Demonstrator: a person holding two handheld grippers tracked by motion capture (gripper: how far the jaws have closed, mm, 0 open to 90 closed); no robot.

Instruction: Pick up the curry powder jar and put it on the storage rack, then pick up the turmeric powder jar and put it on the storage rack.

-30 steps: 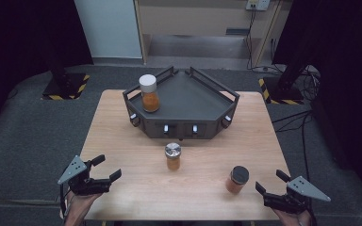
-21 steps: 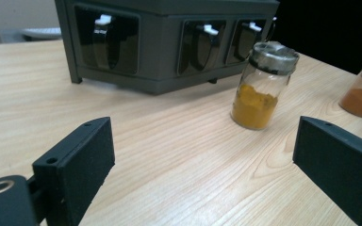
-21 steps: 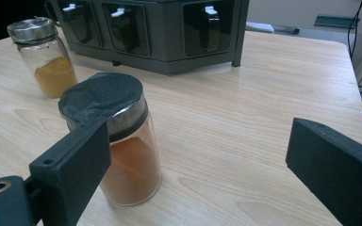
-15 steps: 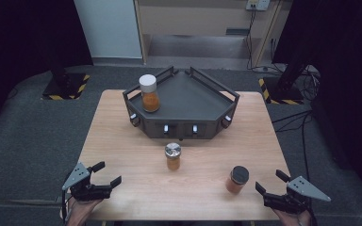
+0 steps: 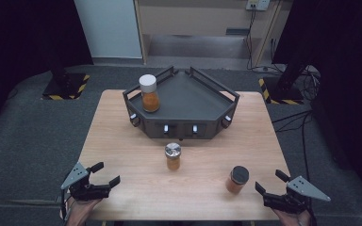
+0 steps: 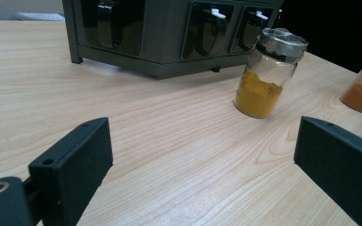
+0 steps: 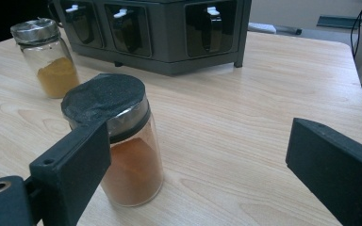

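Since the earlier frame, the left gripper (image 5: 104, 175) is seen drawn back to the table's near left corner, while the right gripper (image 5: 269, 182) is unchanged at the near right corner; both sets of jaws are spread and empty. An approach step is judged in hand: the black-lidded jar (image 5: 237, 179), near the front edge, must next be centred between the right jaws. Its offset against the left-hand jaw is disclosed in the right gripper view, whereas the white-lidded jar (image 5: 149, 93) on the rack (image 5: 202, 96) is recorded from the high view, and the silver-lidded jar (image 5: 173, 156) stands mid-table.

light: even, table bright | surround: dark | focus: sharp
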